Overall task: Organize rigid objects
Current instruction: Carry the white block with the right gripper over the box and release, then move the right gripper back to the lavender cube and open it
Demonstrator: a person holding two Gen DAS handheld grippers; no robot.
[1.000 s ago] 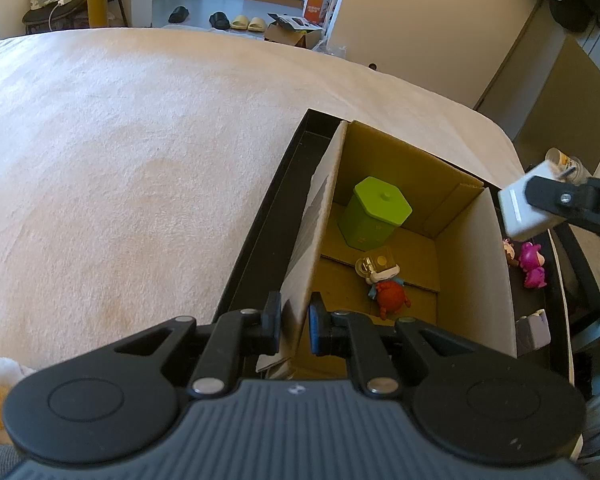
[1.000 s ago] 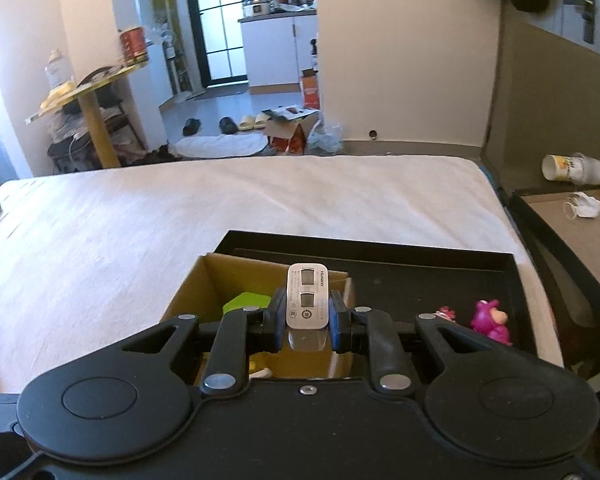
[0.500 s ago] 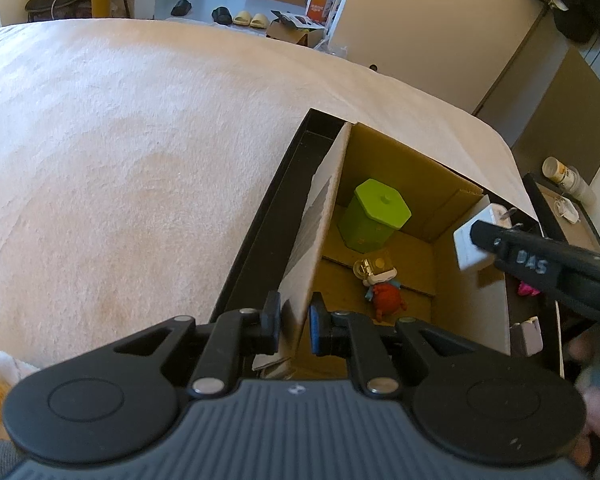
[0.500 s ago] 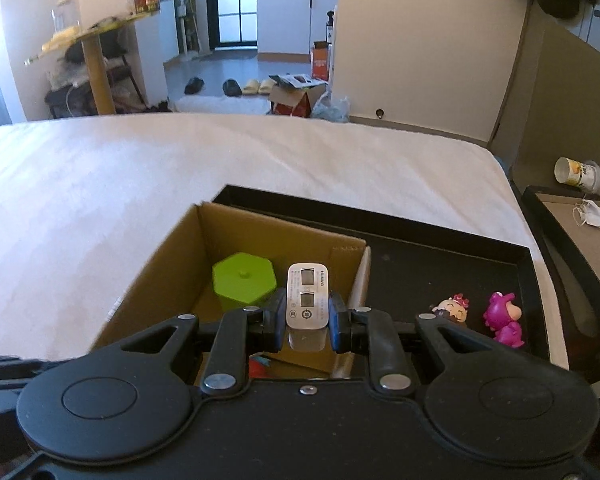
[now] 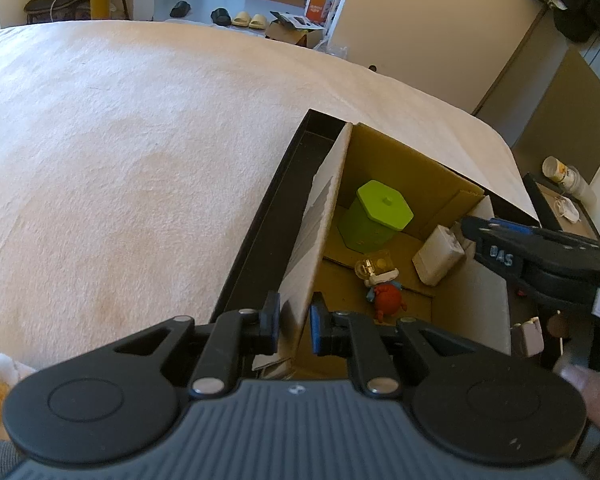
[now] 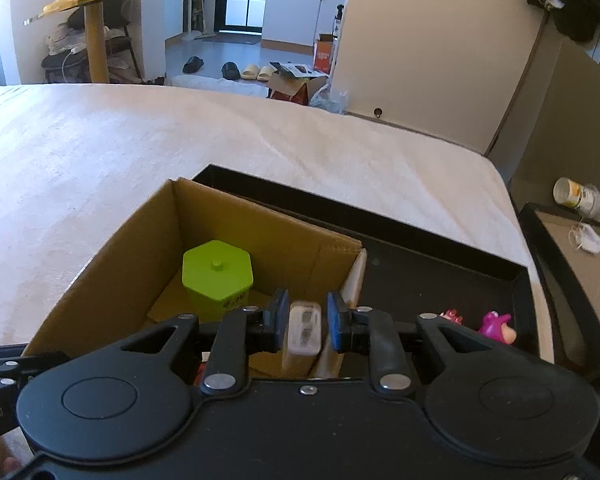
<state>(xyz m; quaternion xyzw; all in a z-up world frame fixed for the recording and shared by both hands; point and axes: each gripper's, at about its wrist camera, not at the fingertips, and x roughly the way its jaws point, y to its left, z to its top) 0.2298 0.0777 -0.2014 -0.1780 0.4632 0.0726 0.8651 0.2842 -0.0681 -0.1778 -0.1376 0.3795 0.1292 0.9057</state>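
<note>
The right gripper [image 6: 308, 326] reaches down over the near right wall of the box [image 6: 112, 280], tilted forward. Its jaws are opening: a narrow gap shows on each side of the white device [image 6: 305, 330], which stands between the pads, leaning against the box's right wall. In the left view the device [image 5: 438, 256] sits on the box floor with the right gripper [image 5: 466, 226] just above it. The left gripper [image 5: 295, 320] points steeply down, clamped on the box's left wall [image 5: 312, 240]. Inside the box stand a green jar [image 5: 376, 216] at the back and a small red figure [image 5: 386, 296] nearer. The box sits in a black tray [image 6: 440, 264] on a bed; two pink figures [image 6: 496, 322] rest in the tray's right part.
</note>
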